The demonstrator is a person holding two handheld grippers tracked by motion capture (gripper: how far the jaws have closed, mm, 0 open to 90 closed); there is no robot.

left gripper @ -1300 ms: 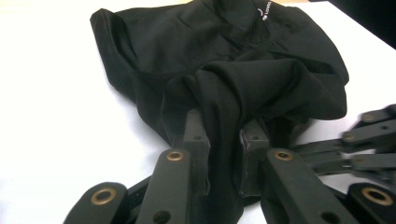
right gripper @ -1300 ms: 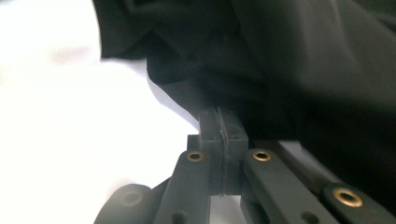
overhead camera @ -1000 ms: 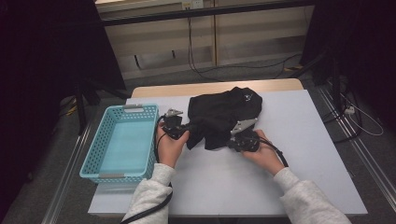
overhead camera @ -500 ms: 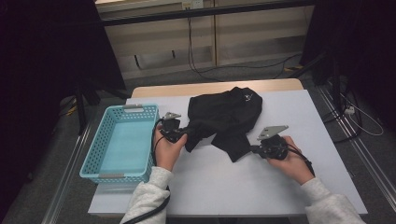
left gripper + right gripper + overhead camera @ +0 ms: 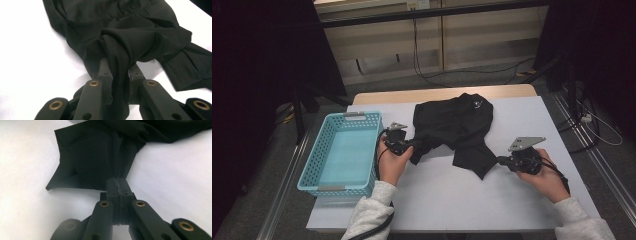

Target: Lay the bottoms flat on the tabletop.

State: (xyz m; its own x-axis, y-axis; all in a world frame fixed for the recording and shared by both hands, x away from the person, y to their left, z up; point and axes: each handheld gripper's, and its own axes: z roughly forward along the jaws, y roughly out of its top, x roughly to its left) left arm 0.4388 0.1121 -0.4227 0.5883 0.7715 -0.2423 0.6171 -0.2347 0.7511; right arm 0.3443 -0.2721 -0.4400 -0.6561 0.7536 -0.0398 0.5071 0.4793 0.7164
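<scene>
Centrally on white table (image 5: 452,200): black garment (image 5: 457,125), soft thin matte fabric, crumpled into a rounded heap with loose folds; small pale mark near its far edge. Lies right of basket, spread toward table's middle and far side, resting on the tabletop.

Left gripper (image 5: 408,145), black, jointed, brass-coloured rivets at pivots; held in left hand (image 5: 391,162) just right of basket. Jaws part-closed on a thick twisted bunch of garment's near-left edge; cloth gathered into a rope-like roll between the pads, seen clearly in left gripper view (image 5: 120,82).

Right gripper (image 5: 504,161) in right hand (image 5: 544,175), grey three-cornered plate on top, cable trailing over wrist. Jaws pressed fully together on a thin flat flap at garment's near-right corner; in right gripper view (image 5: 117,186) fabric fans out from the pinch into a smooth, squarish panel with a straight hemmed edge, lying flat on table.

Basket (image 5: 312,172): turquoise plastic, rectangular, lattice-perforated walls, solid floor, grey handle strips at both short ends. Stands at table's left edge, nothing inside. Garment wholly outside it.

Table surface smooth, plain. Light sleeves on both forearms.
</scene>
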